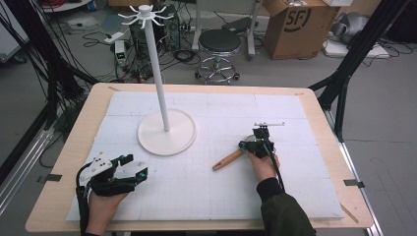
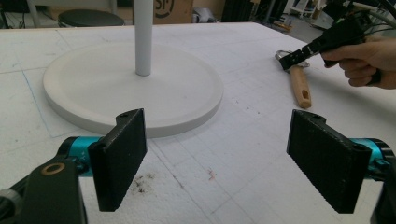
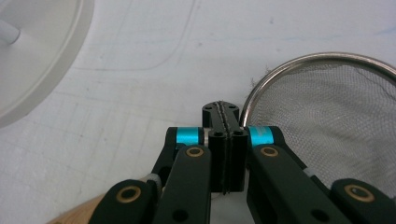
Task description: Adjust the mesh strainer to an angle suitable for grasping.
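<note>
In the right gripper view the strainer's mesh bowl runs off the right edge, its wooden handle lies mostly hidden beneath the right gripper, and the white stand base is cut off at the left edge

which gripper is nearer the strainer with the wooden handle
Right. The right gripper sits over the strainer, jaws shut by its rim. The left gripper rests far across the table, jaws open.
</note>
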The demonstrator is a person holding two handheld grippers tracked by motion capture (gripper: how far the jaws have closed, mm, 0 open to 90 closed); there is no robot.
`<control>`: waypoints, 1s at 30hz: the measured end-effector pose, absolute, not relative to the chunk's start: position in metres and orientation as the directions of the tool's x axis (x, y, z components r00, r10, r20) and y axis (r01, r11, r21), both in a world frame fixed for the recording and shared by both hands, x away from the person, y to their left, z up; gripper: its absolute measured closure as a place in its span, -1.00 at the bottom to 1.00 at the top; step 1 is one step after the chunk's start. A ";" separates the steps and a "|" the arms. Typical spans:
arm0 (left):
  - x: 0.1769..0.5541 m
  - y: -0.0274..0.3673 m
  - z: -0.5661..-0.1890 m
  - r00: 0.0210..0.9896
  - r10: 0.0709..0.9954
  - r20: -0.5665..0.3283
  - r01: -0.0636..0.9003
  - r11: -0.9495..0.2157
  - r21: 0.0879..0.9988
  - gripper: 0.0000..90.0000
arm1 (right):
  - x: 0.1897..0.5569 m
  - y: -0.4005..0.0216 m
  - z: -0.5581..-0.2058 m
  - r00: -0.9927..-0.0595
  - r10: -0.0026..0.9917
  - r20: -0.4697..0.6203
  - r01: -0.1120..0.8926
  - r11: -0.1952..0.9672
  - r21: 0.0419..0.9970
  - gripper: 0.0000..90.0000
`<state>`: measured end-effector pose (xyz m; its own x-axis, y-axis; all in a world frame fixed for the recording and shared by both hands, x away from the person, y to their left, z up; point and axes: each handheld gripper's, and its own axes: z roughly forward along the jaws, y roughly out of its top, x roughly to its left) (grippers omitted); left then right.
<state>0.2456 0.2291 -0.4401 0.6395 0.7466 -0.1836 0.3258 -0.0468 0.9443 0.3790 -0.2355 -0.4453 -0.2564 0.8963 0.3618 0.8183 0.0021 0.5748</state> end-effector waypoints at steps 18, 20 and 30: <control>0.246 0.228 -0.440 0.640 0.746 -0.182 0.325 -0.047 0.945 -0.54 | 0.314 -0.224 -0.444 -0.437 0.772 0.462 0.769 0.055 0.637 1.00; 0.246 0.227 -0.440 0.640 0.747 -0.181 0.323 -0.048 0.945 -0.54 | 0.308 -0.221 -0.448 -0.442 0.756 0.483 0.778 0.055 0.626 1.00; 0.247 0.226 -0.440 0.641 0.746 -0.183 0.326 -0.049 0.944 -0.54 | 0.299 -0.196 -0.458 -0.505 0.724 0.471 0.778 0.146 0.610 1.00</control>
